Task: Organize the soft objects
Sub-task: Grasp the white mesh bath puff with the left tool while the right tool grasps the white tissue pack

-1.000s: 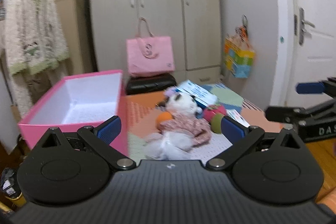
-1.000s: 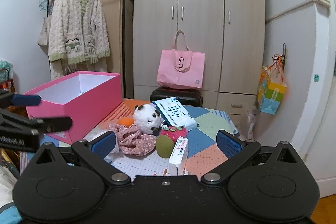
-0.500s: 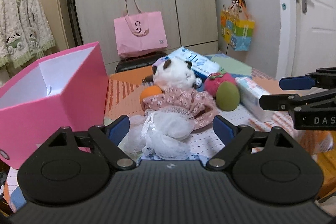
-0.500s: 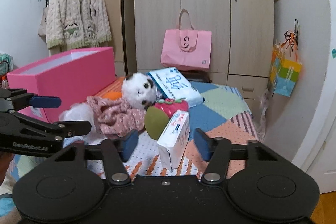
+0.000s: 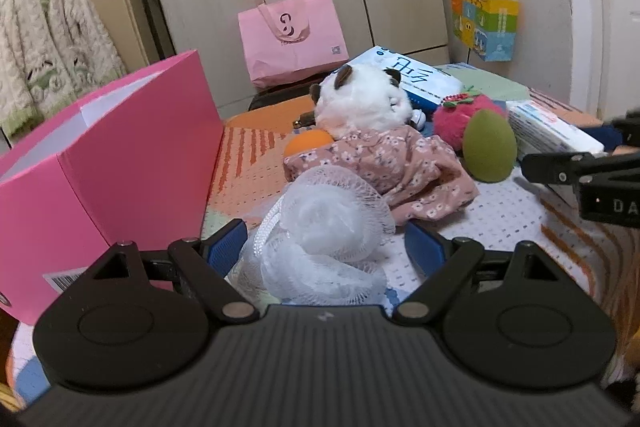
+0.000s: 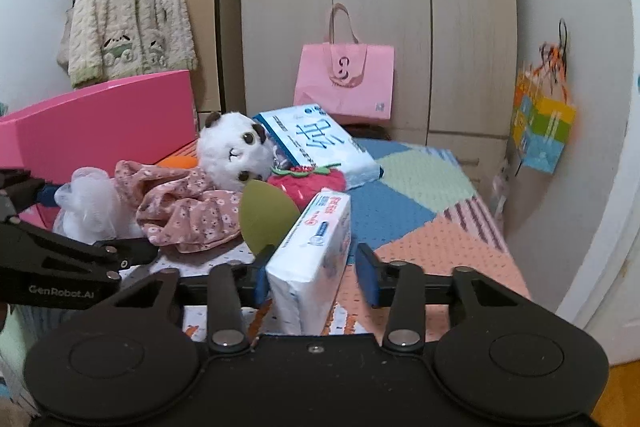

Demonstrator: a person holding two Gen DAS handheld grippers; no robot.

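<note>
The left gripper (image 5: 326, 251) is closing around the white mesh bath pouf (image 5: 320, 239) beside the pink box (image 5: 120, 163); the right gripper (image 6: 314, 277) is closing on the upright tissue pack (image 6: 316, 251), its left pad touching and its right pad just clear.

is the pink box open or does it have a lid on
Open. The pink box has no lid on it: the left wrist view looks past its top rim to the white inside wall. Whether anything lies inside cannot be told.

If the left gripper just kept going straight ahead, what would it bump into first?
Probably the white mesh bath pouf, already between the closing left gripper jaws; next, the pink floral cloth.
</note>
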